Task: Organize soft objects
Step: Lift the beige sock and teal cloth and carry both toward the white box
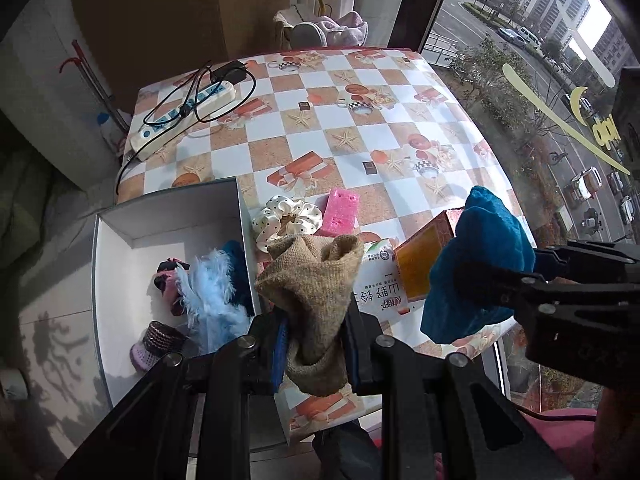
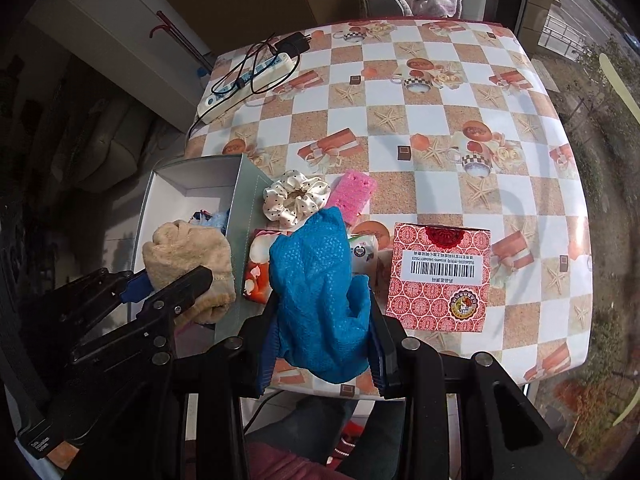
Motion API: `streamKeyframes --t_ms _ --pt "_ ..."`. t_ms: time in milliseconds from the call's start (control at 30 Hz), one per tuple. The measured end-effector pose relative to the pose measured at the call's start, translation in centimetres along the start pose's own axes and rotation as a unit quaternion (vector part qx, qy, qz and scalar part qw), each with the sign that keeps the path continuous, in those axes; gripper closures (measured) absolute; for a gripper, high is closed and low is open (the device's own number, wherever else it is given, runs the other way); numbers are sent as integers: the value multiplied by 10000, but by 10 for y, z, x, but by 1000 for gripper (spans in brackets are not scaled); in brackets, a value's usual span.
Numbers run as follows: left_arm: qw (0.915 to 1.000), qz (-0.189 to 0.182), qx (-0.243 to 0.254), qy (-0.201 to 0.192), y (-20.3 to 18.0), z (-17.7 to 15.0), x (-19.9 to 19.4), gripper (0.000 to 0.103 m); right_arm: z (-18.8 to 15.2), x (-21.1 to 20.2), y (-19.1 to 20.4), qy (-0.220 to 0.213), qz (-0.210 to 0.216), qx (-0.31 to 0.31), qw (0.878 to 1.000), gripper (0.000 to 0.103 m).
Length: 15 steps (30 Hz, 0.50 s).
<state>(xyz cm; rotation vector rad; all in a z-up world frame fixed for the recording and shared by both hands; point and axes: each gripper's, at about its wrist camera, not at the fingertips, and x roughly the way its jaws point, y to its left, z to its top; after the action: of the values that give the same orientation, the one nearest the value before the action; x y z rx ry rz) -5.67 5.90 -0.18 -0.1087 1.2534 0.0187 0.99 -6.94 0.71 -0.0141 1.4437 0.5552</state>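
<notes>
Pinching a bunched tan knitted sock (image 1: 316, 280), the left gripper (image 1: 314, 344) has its jaws pressed onto the fabric, and in the right wrist view it hangs over the near edge of the white box (image 1: 116, 280). Beside it, the right gripper (image 2: 324, 344) has its jaws clamped on a crumpled blue knitted cloth (image 2: 316, 292), held above the near part of the table (image 2: 460, 80). Inside the box lie a light blue feathery piece (image 1: 208, 296), a pink and dark soft item (image 1: 166, 280) and a small purple knitted item with a dark striped cuff (image 1: 156, 344). Just past the blue cloth on the table sit a red patterned carton with a barcode label (image 2: 438, 276), a white packet with printed characters (image 1: 380, 284) and a small orange-and-white floral pack (image 2: 258, 268). Behind these rest a cream polka-dot scrunchie (image 2: 296, 198), close to the box's outer wall, and a pink sponge block (image 2: 352, 194) just beside it. Farther off, at the far left corner of the checked tablecloth, a white power strip (image 2: 244, 80) lies under tangled black cables. Beyond the table's far edge a chair back (image 1: 304, 28) carries pale pink fabric.
</notes>
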Motion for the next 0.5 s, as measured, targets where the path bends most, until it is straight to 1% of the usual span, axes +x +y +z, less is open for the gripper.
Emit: streamKeyframes --t_ms 500 --pt "9986 117 -495 -147 33 -22 -14 77 -2 11 34 193 12 -462 9987 64"
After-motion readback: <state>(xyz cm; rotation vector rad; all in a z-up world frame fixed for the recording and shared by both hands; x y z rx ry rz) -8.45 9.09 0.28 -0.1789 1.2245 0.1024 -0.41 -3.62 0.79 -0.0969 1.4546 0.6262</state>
